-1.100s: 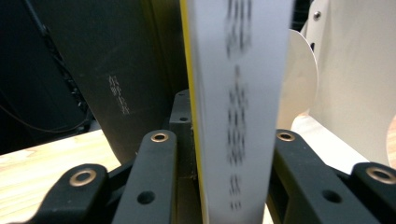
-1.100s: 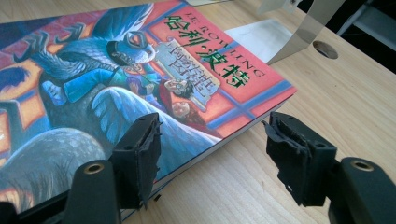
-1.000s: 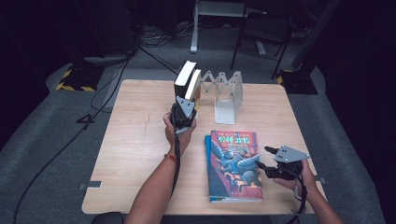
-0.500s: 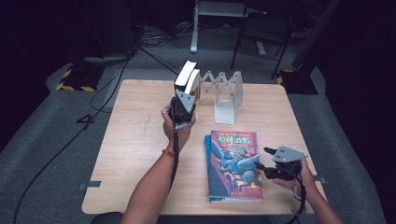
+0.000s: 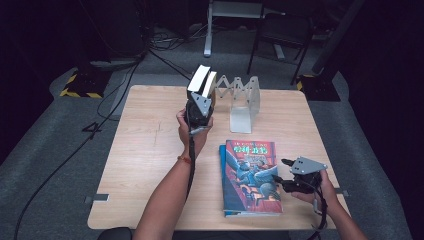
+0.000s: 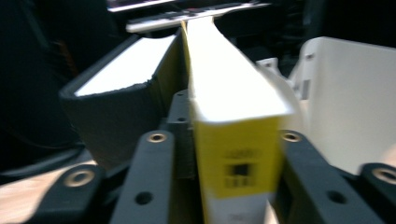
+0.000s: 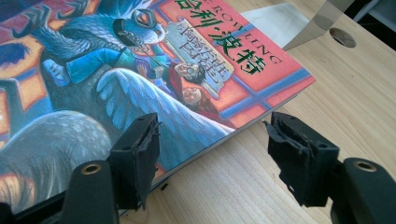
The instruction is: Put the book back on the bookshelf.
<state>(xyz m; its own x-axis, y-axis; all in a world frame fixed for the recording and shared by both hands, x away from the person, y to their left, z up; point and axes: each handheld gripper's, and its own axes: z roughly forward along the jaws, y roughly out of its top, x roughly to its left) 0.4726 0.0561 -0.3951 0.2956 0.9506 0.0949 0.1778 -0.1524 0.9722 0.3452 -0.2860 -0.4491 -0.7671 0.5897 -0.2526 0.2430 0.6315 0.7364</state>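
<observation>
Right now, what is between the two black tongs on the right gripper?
Bare wooden table, seen in the right gripper view. The open right gripper sits at the corner of the colourful book, whose edge reaches beside one tong only.

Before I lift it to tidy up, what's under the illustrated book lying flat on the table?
A blue book lies under the illustrated book, showing along its left and near edges. The rest of its cover is hidden.

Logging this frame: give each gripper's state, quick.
Left gripper: shut on the yellow book, lifted near the white book rack.
Right gripper: open, holding nothing, at the illustrated book's edge.
</observation>
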